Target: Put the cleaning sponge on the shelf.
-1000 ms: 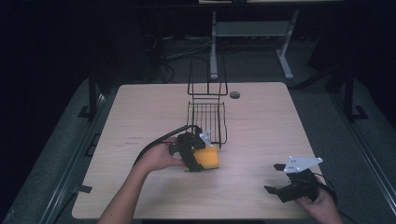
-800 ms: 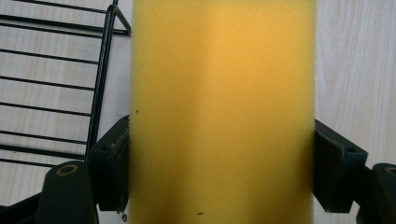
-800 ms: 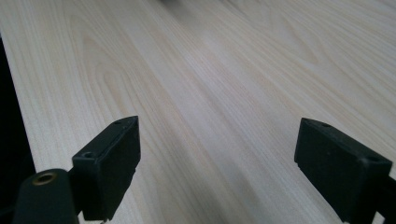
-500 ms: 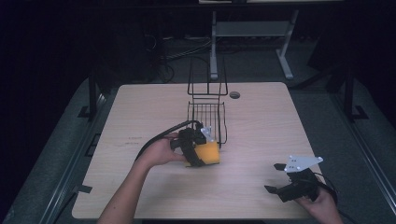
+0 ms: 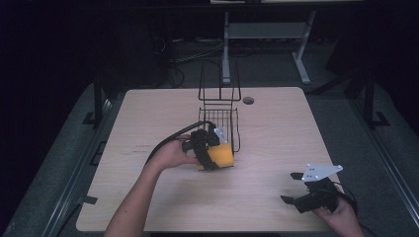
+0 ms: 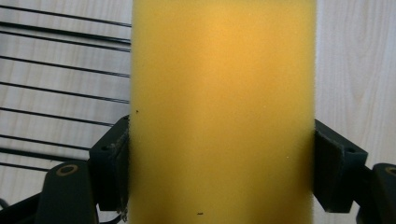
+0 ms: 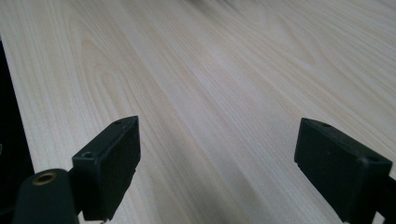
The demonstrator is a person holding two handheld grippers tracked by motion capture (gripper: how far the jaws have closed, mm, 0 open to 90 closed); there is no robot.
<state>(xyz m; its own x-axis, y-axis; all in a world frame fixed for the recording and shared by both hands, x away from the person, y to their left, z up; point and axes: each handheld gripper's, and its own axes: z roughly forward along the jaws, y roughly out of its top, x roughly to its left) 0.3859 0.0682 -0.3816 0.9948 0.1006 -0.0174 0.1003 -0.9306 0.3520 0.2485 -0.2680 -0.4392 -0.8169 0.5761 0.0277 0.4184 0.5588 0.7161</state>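
A yellow sponge (image 5: 222, 155) is clamped between the jaws of my left gripper (image 5: 210, 150), just in front of a black wire rack (image 5: 220, 116) at the middle of the table. In the left gripper view the sponge (image 6: 222, 112) is pressed on both sides by the black pads (image 6: 112, 163), with the rack's wires (image 6: 60, 70) lying behind it at the left. My right gripper (image 5: 294, 190) rests near the table's front right corner, jaws wide apart. Between its pads (image 7: 116, 163) there is just bare wood (image 7: 219, 107).
The light wooden table (image 5: 148, 113) has a round cable hole (image 5: 248, 100) at the back. The rack's tall wire loop (image 5: 219, 81) rises behind its basket part. A grey metal stand (image 5: 267, 34) sits on the dark floor beyond the table.
My left gripper with the sponge has shifted slightly toward the front and right of the rack. The right gripper has stayed in place.
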